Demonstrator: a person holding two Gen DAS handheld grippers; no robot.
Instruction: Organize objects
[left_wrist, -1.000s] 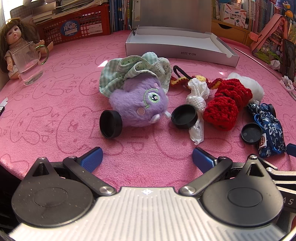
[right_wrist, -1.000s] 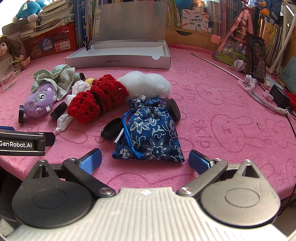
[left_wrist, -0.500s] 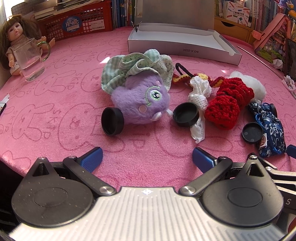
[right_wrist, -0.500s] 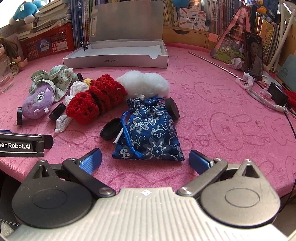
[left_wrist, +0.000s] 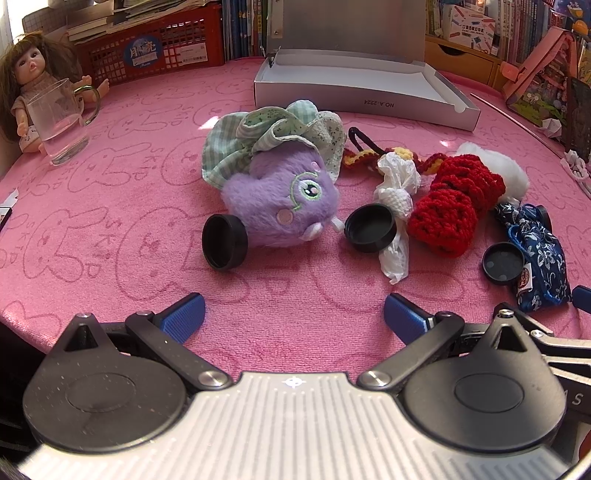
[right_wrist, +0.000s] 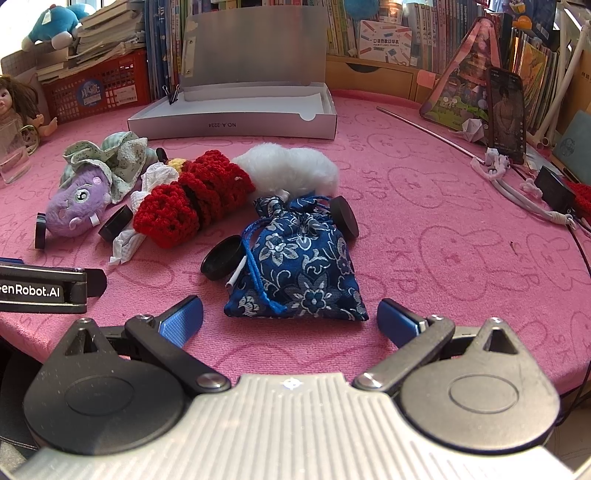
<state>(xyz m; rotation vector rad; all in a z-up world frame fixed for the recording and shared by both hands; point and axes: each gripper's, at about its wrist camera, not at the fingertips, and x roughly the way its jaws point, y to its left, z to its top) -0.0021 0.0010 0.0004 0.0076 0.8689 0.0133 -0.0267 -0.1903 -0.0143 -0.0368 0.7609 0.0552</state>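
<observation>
A purple plush toy (left_wrist: 280, 206) with a green checked bonnet lies on the pink table cover, just ahead of my open left gripper (left_wrist: 293, 319). Black round lids (left_wrist: 223, 242) (left_wrist: 369, 227) flank it. To its right lie crumpled white tissue (left_wrist: 397, 192), a red crocheted piece (left_wrist: 454, 206) and white fluff (left_wrist: 495, 166). A blue floral drawstring pouch (right_wrist: 303, 266) lies right in front of my open right gripper (right_wrist: 290, 319), with black lids (right_wrist: 223, 256) (right_wrist: 345, 221) beside it. An open silver box (right_wrist: 236, 118) stands behind the pile. Nothing is between either gripper's fingers.
A doll (left_wrist: 27, 74) and a glass mug (left_wrist: 59, 122) stand at the far left. A red basket (left_wrist: 147, 48), books and a phone (right_wrist: 506, 114) line the back and right. White cord (right_wrist: 524, 188) lies at the right. The left gripper's body (right_wrist: 44, 290) shows beside the right one.
Both grippers have edged slightly forward toward the objects, which appear a little lower and nearer. Nothing on the table has moved, and both grippers stay open.
</observation>
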